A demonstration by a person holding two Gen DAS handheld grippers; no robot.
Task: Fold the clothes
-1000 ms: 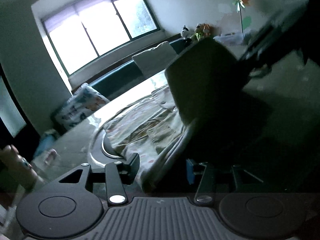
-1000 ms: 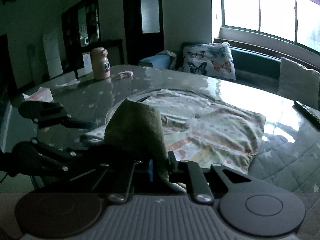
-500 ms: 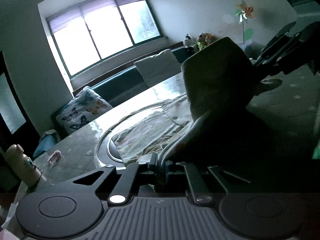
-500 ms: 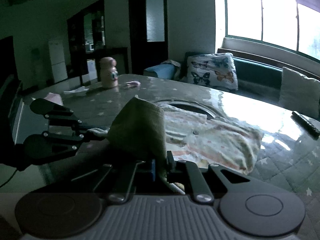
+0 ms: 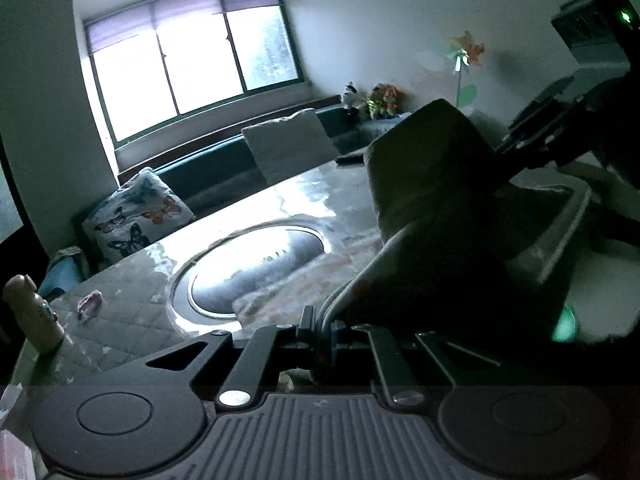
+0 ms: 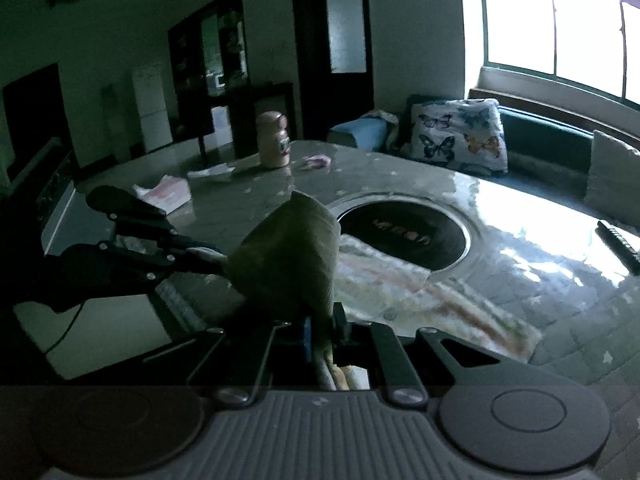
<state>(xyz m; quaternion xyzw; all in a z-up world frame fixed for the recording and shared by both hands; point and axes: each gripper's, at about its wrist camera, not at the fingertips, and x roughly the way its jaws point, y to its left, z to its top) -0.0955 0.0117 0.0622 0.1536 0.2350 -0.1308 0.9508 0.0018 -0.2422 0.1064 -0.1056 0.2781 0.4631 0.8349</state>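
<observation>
A: Where is the garment [image 6: 296,256] relative to the round inset [image 6: 404,236] in the table [image 6: 540,264]?
B: Its olive part is held up in the air on the near side of the inset. The left gripper [image 5: 320,326] is clamped narrow on a pale hem of it, and the right gripper [image 6: 322,332] is pinched tight on another fold. The patterned part [image 6: 420,292] trails down onto the table, overlapping the near rim of the inset, and its far edge lies short of the table's near edge.
A: How much room is there around the inset?
B: Beyond it and to its window side the table is bare and glossy. A remote control [image 6: 620,246] lies near the table's edge on that side. Past the inset, toward the door, stand a pale jar [image 6: 273,140], a pink scrap [image 6: 316,162] and some papers [image 6: 168,192].
A: Any containers?
B: Only the jar; its contents cannot be made out.
A: What does one view show that the other lacks?
B: The right wrist view shows the dark doorway, cabinet and the left gripper [image 6: 200,254] seen from the side. The left wrist view shows soft toys [image 5: 376,100] and a pinwheel [image 5: 464,52] by the wall. A butterfly cushion [image 5: 136,216] appears in both.
</observation>
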